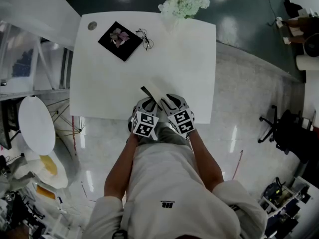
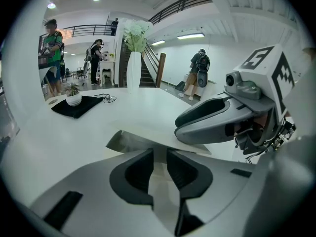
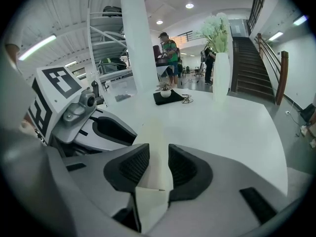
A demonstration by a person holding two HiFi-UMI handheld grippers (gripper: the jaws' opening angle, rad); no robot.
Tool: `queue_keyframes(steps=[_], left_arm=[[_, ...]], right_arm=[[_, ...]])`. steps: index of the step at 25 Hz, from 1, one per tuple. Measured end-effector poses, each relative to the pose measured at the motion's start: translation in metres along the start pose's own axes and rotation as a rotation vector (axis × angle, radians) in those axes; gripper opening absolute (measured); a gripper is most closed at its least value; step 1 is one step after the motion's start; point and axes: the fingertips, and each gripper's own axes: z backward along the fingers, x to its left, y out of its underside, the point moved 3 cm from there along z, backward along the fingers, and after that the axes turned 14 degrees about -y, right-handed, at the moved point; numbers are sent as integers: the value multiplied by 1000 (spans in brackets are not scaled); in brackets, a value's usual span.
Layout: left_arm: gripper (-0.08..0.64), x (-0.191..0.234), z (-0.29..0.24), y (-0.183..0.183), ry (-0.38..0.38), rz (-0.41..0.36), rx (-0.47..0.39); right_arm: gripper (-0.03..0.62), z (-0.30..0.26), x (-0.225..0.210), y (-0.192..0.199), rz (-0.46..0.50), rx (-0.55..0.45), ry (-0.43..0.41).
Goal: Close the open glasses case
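The glasses case (image 1: 153,89) is a flat white folding case with a dark edge, lying at the near edge of the white table (image 1: 189,63). Both grippers meet at it, side by side. In the left gripper view a white panel of the case (image 2: 140,141) runs between the jaws of my left gripper (image 2: 159,157), which is shut on it. In the right gripper view a cream panel (image 3: 154,132) fills the gap of my right gripper (image 3: 159,157), also shut on it. From the head view, the left gripper (image 1: 149,106) and right gripper (image 1: 167,104) hide most of the case.
At the far left of the table lies a black mat with a small potted plant (image 1: 119,40), and a pair of glasses (image 1: 144,38) lies beside it. A white vase of flowers (image 1: 183,1) stands at the far edge. People stand in the background.
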Motion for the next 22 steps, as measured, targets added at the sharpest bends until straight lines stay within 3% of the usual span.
queue_keyframes(steps=[22], left_arm=[[97, 5, 5, 17, -12, -2, 45]], right_arm=[[127, -7, 14, -1, 18, 18, -28]])
